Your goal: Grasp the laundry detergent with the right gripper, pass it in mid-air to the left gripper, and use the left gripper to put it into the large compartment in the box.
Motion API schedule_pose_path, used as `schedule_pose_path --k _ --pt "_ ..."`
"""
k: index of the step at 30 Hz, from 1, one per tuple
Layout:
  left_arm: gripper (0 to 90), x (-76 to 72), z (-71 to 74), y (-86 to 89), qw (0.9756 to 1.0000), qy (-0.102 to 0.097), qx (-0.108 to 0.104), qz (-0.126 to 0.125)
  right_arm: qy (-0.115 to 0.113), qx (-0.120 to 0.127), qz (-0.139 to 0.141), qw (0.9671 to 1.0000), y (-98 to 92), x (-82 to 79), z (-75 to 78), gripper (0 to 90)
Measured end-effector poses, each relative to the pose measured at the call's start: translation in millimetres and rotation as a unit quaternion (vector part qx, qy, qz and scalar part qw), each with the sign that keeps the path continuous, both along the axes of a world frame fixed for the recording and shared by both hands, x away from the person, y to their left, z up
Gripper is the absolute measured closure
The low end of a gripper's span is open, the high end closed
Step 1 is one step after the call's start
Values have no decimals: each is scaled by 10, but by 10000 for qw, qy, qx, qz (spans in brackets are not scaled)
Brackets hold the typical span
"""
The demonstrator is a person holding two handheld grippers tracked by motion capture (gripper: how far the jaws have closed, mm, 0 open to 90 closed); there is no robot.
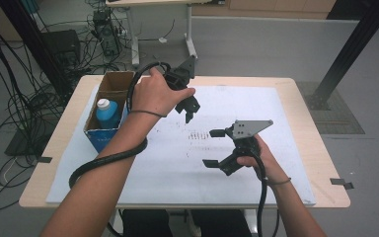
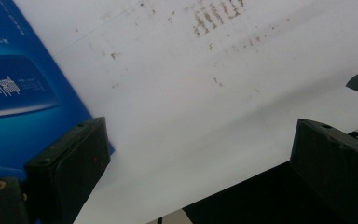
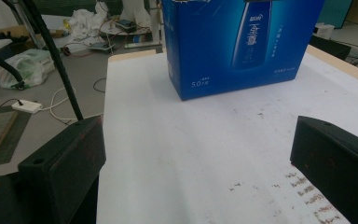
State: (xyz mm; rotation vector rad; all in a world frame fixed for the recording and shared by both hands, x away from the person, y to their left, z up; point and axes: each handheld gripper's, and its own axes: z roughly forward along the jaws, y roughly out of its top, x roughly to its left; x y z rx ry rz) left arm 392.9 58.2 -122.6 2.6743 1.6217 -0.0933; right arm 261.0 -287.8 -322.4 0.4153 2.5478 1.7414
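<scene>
Two black grippers we hold wide open and empty: the left gripper [image 1: 187,109] hovers at upper centre just beside the blue open-topped cardboard box [image 1: 107,134] holding a blue white-capped bottle [image 1: 106,112], seemingly ready to reach in, while the right gripper [image 1: 214,148] waits mid-frame over the white paper sheet [image 1: 177,168].

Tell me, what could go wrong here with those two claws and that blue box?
The left claw hangs open just beside the blue box; a careless swing could knock it or the bottle standing inside. The thick cable winds around the forearm and might snag or drag across the white sheet. The right claw, also open, sits close to the left one, so the two might bump.
</scene>
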Motion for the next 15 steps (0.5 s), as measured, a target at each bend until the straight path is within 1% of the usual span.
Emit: schedule_pose_path --k 3,8,15 --pt "51 -8 -3 14 10000 -17 -8 14 7 -8 5 10000 9 1 1 33" --pt "51 1 -28 12 10000 30 -10 5 1 1 2 10000 15 -2 3 33" --pt "51 5 -39 10 10000 40 -24 15 0 0 -7 10000 4 -7 7 33"
